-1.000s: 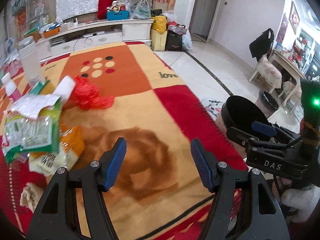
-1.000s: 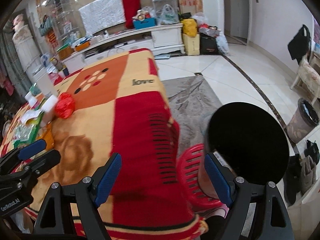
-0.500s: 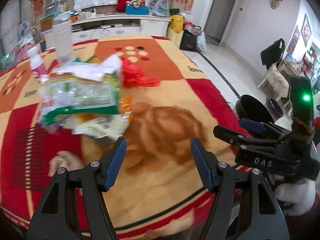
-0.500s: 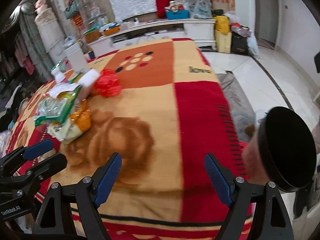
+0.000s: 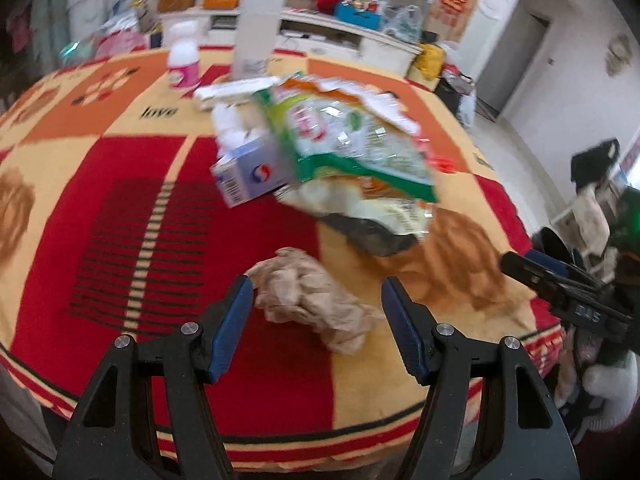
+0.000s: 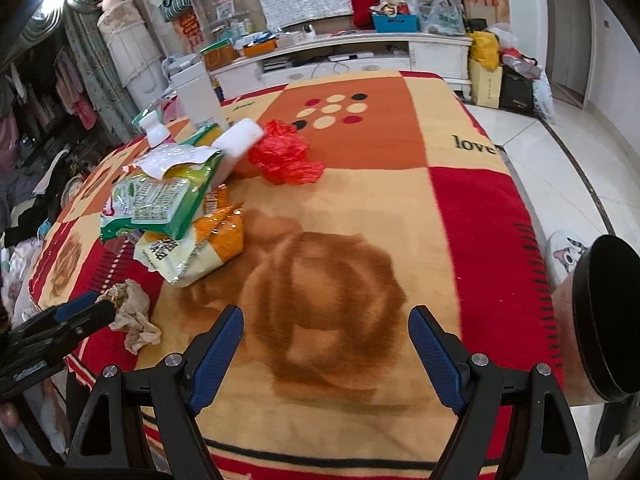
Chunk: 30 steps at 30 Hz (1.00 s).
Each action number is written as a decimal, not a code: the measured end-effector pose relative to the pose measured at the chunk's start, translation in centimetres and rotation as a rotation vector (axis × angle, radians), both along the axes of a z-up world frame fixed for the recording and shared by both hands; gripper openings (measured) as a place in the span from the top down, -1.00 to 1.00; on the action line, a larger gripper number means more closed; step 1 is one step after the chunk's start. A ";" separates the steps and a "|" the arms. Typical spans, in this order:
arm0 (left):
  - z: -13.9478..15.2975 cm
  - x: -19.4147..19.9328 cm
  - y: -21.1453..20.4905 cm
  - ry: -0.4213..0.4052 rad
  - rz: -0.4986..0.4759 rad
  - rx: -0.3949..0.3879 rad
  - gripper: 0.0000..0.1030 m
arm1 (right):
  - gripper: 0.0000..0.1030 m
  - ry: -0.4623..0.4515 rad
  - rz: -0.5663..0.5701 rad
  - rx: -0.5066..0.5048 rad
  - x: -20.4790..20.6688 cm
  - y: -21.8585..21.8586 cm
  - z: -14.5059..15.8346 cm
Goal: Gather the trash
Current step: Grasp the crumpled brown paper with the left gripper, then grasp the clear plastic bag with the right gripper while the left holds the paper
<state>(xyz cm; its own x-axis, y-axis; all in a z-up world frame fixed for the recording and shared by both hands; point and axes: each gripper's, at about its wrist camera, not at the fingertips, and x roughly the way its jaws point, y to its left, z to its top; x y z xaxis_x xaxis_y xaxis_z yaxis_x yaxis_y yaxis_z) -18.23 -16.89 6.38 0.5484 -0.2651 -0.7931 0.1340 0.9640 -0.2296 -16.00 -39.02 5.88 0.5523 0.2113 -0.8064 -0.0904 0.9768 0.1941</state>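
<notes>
We work over a table draped in a red, orange and tan blanket, in a cluttered living room with a white cabinet along the far wall. The trash lies on the left half: a crumpled brown paper near the front edge, a heap of snack bags behind it, a small carton at the heap's left side, and a red plastic bag farther back. A black bin stands off the table's right edge.

Our left gripper hangs just over the paper, its fingers apart on either side of the wad and not pressing it. Our right gripper is over bare blanket near the front edge, fingers wide apart and holding nothing.

We judge this to be the reach for a first piece, with nothing collected yet. Next, the left gripper should drop a little so the pads straddle the paper's bulk, close firmly since the wad will squash, then carry it right to the bin.
</notes>
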 end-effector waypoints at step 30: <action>1.7 4.4 5.8 -0.018 0.003 -0.053 0.41 | -0.74 0.040 0.561 0.132 16.6 13.0 2.4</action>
<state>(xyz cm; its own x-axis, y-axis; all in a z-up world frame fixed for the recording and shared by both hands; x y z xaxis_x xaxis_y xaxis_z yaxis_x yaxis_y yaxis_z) -13.83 -11.05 8.13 0.5636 -0.3049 -0.7677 0.1362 0.9509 -0.2778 0.56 -26.03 8.30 0.2968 0.5631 -0.7713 -0.5778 0.7489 0.3244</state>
